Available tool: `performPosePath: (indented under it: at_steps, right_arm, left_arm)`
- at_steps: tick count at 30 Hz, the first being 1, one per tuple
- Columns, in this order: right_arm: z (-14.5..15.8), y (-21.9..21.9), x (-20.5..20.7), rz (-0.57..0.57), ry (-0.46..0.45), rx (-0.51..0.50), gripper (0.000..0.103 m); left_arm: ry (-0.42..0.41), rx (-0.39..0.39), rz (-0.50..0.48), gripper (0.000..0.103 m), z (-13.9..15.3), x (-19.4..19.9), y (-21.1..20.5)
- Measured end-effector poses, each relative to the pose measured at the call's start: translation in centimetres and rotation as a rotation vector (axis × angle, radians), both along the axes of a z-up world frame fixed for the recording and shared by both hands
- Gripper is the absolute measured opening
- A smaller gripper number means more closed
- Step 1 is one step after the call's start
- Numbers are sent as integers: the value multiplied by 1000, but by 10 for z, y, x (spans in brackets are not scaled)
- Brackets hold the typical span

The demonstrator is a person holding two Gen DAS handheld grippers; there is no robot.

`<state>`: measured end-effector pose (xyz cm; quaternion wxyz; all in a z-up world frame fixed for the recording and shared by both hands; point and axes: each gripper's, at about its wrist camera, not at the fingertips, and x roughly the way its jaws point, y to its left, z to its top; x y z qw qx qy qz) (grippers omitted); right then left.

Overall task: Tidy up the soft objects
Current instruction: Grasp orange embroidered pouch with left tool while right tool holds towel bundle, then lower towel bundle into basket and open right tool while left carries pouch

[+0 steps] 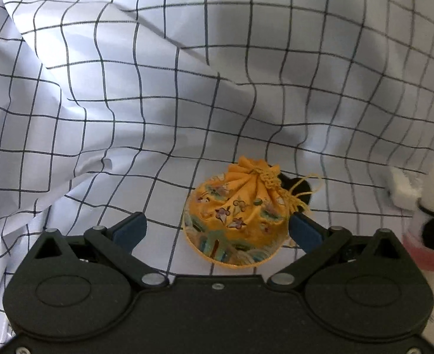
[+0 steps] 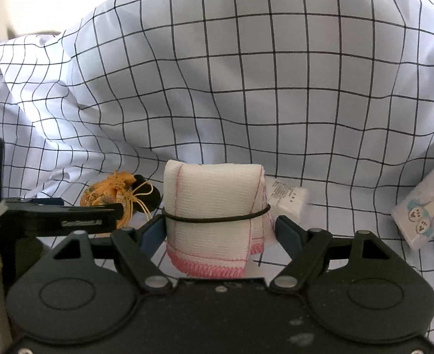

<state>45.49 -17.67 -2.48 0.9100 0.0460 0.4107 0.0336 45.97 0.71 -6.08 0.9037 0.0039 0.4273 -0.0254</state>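
Two soft things: the pouch (image 1: 234, 218) and rolled cloth (image 2: 214, 218) sit between spread hand-held grippers (image 1: 217, 230) (image 2: 217, 230) — light, squashy, best pinched mid-body, neither clamped.

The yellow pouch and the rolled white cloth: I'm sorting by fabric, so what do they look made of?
The yellow pouch looks like smooth satin or brocade: slight sheen, flower pattern, gathered pleats, knotted cord. The rolled white cloth looks like matte, open-weave cotton gauze: visible ribbed weave, pink stitched hem, bound by a thin black elastic band. Neither fibre is certain.
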Motion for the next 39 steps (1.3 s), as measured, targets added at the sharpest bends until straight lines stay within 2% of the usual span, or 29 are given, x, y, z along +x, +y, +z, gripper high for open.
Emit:
performPosePath:
  at_steps: [3, 4, 5, 7, 8, 14, 22, 31, 39]
  right_arm:
    - [3, -1, -3, -4, -15, 8, 80]
    - [4, -2, -4, -6, -20, 9, 80]
    - [5, -2, -6, -8, -26, 12, 80]
    - [10, -3, -10, -11, -38, 20, 80]
    - [13, -4, -12, -12, -45, 23, 80]
    - [32, -8, -34, -29, -88, 33, 80]
    - [70, -8, -93, -35, -158, 43, 80]
    - [108, 1, -217, -13, -272, 39, 81]
    - [111, 11, -332, -40, -325, 66, 81]
  left_arm:
    - [7, 12, -3, 99, -5, 4, -3]
    - [3, 17, -15, 95, -6, 4, -5]
    - [-6, 17, -30, 84, -6, 4, -6]
    - [-7, -11, -69, 70, -5, 3, -7]
    - [-7, -13, -64, 67, -4, 3, -7]
    - [-49, -7, -24, 66, 18, -18, -2]
    - [-124, -15, -48, 66, 73, -90, 1]
    - [-169, -40, -82, 66, 121, -200, -2]
    - [-169, -48, -96, 67, 128, -293, 1]
